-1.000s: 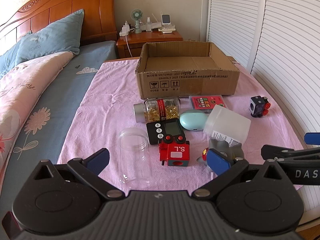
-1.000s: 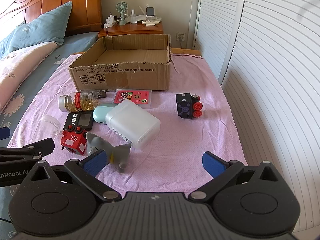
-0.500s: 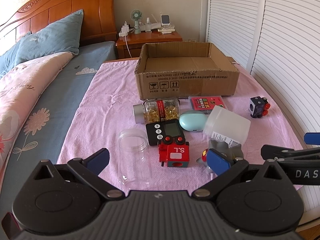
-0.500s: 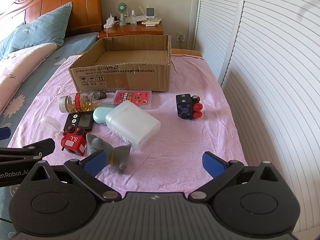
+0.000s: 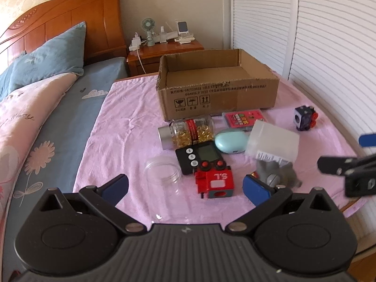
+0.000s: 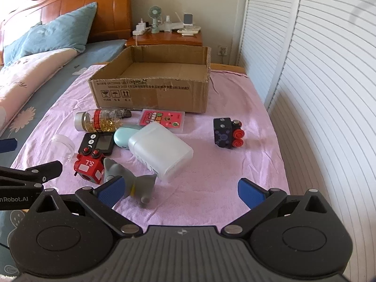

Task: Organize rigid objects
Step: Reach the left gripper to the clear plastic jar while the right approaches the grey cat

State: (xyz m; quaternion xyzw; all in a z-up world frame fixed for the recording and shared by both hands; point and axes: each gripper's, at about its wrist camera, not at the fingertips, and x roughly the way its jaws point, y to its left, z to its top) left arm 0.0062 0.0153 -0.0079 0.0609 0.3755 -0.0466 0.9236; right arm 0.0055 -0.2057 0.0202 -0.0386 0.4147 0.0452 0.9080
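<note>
An open cardboard box (image 5: 218,98) (image 6: 150,91) stands empty at the back of the pink cloth. In front of it lie a capsule bottle (image 5: 188,134) (image 6: 98,122), a pink card case (image 5: 244,118) (image 6: 162,118), a mint case (image 5: 231,142) (image 6: 123,136), a black timer (image 5: 199,157) (image 6: 98,144), a red train block (image 5: 215,181) (image 6: 88,165), a clear jar (image 5: 164,178), a frosted white container (image 5: 272,144) (image 6: 162,149), a grey toy (image 5: 276,175) (image 6: 131,178) and a dark cube toy (image 5: 304,118) (image 6: 228,132). My left gripper (image 5: 185,188) hangs open above the jar and train. My right gripper (image 6: 181,190) is open, its left finger by the grey toy.
A bed with blue pillow (image 5: 47,58) and floral quilt runs along the left. A wooden nightstand (image 5: 164,49) with a small fan and chargers stands behind the box. White louvred doors (image 6: 317,70) close off the right side. Bare pink cloth (image 6: 230,171) lies right of the white container.
Both grippers have risen and shifted slightly; the right gripper now sits higher in the left wrist view. The objects on the cloth have not moved.
</note>
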